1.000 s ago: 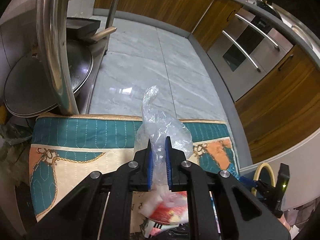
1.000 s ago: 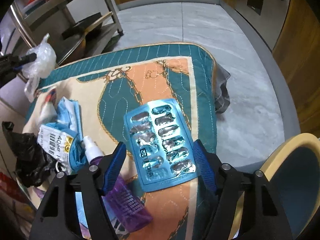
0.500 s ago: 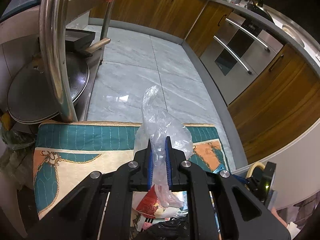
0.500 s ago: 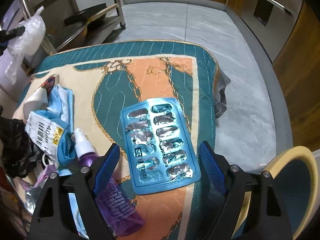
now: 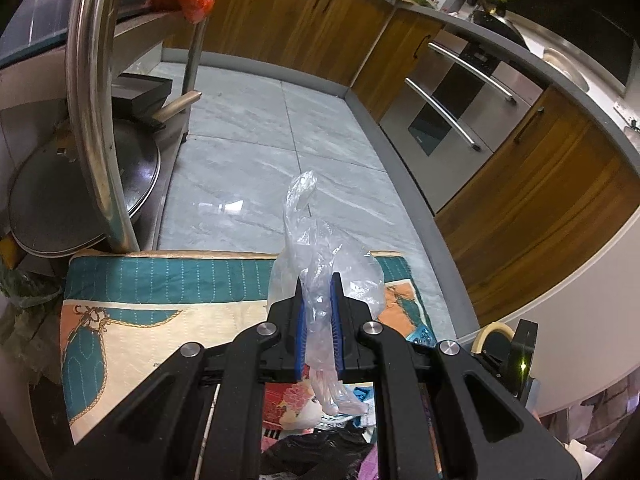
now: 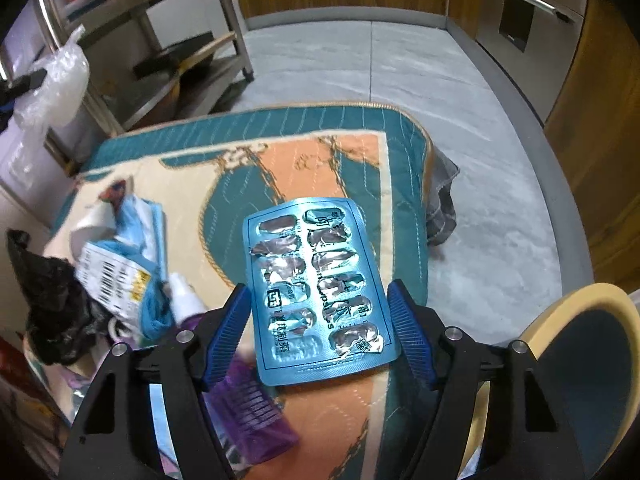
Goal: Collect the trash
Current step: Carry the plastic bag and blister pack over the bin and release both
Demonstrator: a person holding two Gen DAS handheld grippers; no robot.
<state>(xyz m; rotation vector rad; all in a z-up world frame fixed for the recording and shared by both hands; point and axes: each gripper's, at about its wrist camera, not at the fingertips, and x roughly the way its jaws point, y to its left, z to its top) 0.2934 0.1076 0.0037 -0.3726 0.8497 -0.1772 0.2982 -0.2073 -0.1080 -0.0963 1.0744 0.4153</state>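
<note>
the empty blister pack lies lengthwise between my open right claw, centre frame; my left claw is clamped on a clear plastic bag.

Left gripper clamped on crumpled clear plastic bag, above patterned cushion, marble floor

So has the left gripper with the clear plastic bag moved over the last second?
Yes. The left gripper, shut on the clear plastic bag, has risen: the cushion's teal edge sits lower in its view.
</note>
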